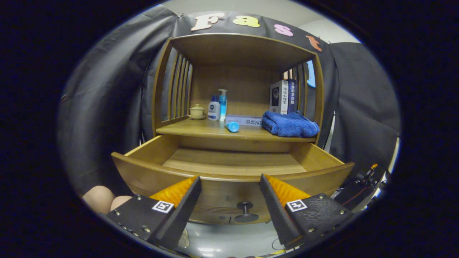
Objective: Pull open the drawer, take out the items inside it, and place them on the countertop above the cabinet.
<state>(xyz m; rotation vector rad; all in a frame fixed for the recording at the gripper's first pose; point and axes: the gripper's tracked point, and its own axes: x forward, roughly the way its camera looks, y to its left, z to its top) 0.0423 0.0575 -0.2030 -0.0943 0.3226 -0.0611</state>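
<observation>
The wooden drawer (pixel 143 168) stands pulled out toward me, and the part of its floor that I can see is bare wood. Its dark knob (pixel 245 206) sits on the front panel, just below and between my fingers. My gripper (pixel 230 178) is open, level with the drawer's front rim, holding nothing. On the countertop (pixel 200 129) above the drawer lie a small blue cup on its side (pixel 232 126) and a folded blue towel (pixel 289 124).
At the back of the countertop stand a small lidded ceramic pot (pixel 197 111), two bottles (pixel 217 106), a flat box (pixel 244 119) and upright books (pixel 283 96). Slatted wooden sides and a top board enclose the shelf. Someone's knees (pixel 104 199) show at lower left.
</observation>
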